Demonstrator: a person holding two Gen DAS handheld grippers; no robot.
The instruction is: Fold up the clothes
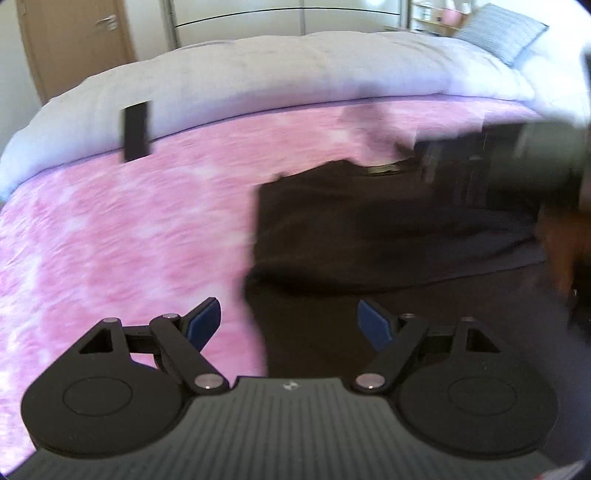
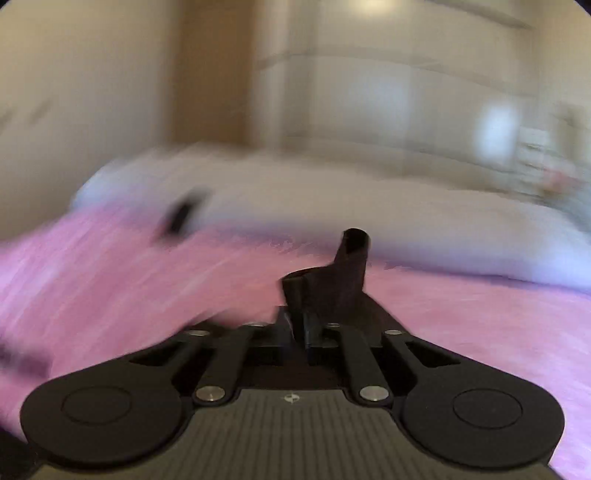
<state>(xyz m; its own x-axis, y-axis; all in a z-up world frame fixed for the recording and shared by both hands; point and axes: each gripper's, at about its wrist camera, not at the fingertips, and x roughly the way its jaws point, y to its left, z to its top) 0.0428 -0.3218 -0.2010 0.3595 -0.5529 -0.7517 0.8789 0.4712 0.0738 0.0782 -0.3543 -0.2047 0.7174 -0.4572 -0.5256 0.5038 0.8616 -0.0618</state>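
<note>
A dark garment (image 1: 369,221) lies on the pink blanket (image 1: 110,221), its left edge running down the middle of the left wrist view. My left gripper (image 1: 288,310) hovers over that edge, open, with nothing between its blue pads (image 1: 205,321). The right gripper (image 1: 443,162) shows as a dark blur at the garment's far right side. In the right wrist view my right gripper (image 2: 301,325) has its jaws close together on a bunched piece of the dark garment (image 2: 332,280), which sticks up above the fingers over the pink blanket (image 2: 147,277).
A white duvet (image 1: 295,74) lies beyond the blanket, with a small black rectangular object (image 1: 137,131) on its near edge. A grey pillow (image 1: 498,29) sits at the far right and a wooden door (image 1: 74,37) at the far left. A person's hand (image 1: 561,240) blurs the right edge.
</note>
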